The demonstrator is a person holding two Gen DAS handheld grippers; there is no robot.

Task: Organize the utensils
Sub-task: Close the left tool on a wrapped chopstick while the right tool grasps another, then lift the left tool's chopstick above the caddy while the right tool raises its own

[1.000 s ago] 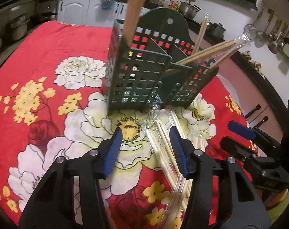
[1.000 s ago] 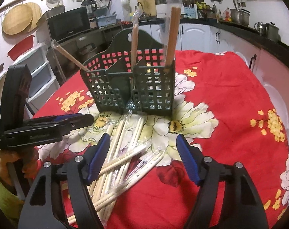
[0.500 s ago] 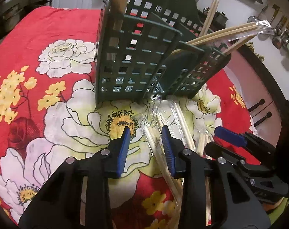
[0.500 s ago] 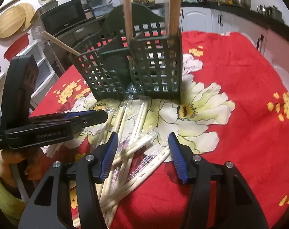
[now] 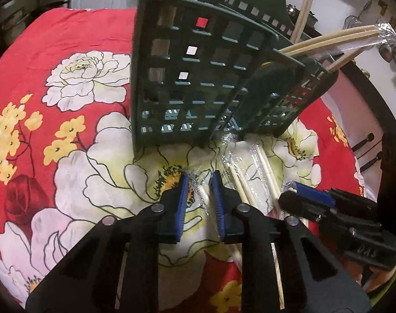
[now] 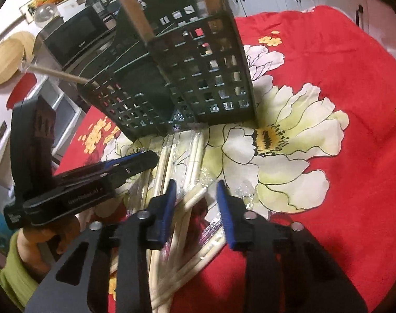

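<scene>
A dark green slotted utensil holder (image 5: 198, 78) (image 6: 192, 78) stands on the red flowered tablecloth, with wrapped chopsticks (image 5: 333, 41) leaning out of its compartments. Several plastic-wrapped chopstick pairs (image 6: 190, 156) lie on the cloth in front of it. My left gripper (image 5: 200, 180) is low over the pile, its jaws nearly closed around one wrapped pair (image 5: 201, 195). My right gripper (image 6: 196, 186) is partly open, low over the pile with chopsticks (image 6: 195, 200) between its fingers; it also shows in the left wrist view (image 5: 302, 195). The left gripper shows in the right wrist view (image 6: 145, 160).
The table's curved edge (image 5: 367, 83) runs along the right of the left wrist view, with kitchen counters and hanging utensils behind. A microwave (image 6: 77, 34) and shelves stand beyond the table's far side. The red cloth (image 6: 341, 78) right of the holder is bare.
Both grippers have moved forward and down onto the chopstick pile. The left jaws have narrowed from wide open to nearly closed around a wrapped pair. The right jaws have narrowed too.
</scene>
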